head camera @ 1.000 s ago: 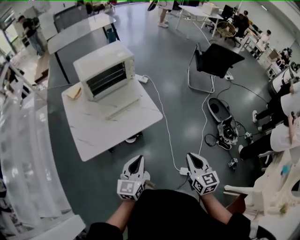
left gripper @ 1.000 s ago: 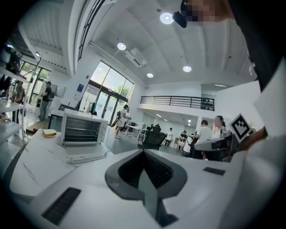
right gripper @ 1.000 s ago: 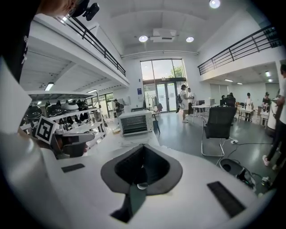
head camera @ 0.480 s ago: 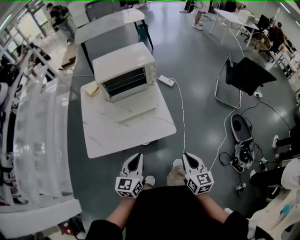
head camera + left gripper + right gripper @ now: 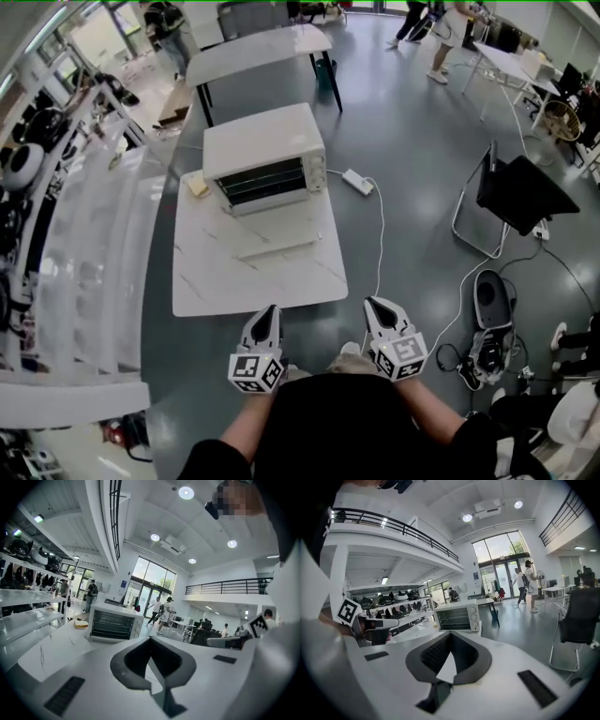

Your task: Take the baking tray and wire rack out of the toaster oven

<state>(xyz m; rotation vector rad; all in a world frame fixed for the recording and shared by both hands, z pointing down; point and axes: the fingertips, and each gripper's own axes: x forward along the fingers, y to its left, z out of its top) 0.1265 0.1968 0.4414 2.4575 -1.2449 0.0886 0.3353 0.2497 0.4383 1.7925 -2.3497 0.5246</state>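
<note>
White shelves (image 5: 89, 244) are seen along the left edge. Just right of them a white table (image 5: 225, 281) is set, and the toaster oven (image 5: 265, 141) is placed at its far end with the glass door shut. A small yellow thing (image 5: 197, 186) is laid on the table just beside the oven's left side. The wire rack (image 5: 265, 183) is made out only as thin bars behind the glass, and the baking tray cannot be told apart from it.

Off the table's near edge, above the floor, the left gripper (image 5: 270, 312) is held with its jaws pressed fully together — nothing is caught between them. The right gripper (image 5: 372, 306) is held near it, likewise closed on nothing. Both are pointed towards the oven, well apart from it.

Further right, a white power strip (image 5: 358, 181) is laid on the floor, a cable (image 5: 380, 244) is trailed from it, and a black chair (image 5: 525, 192) is parked well apart from the table.
</note>
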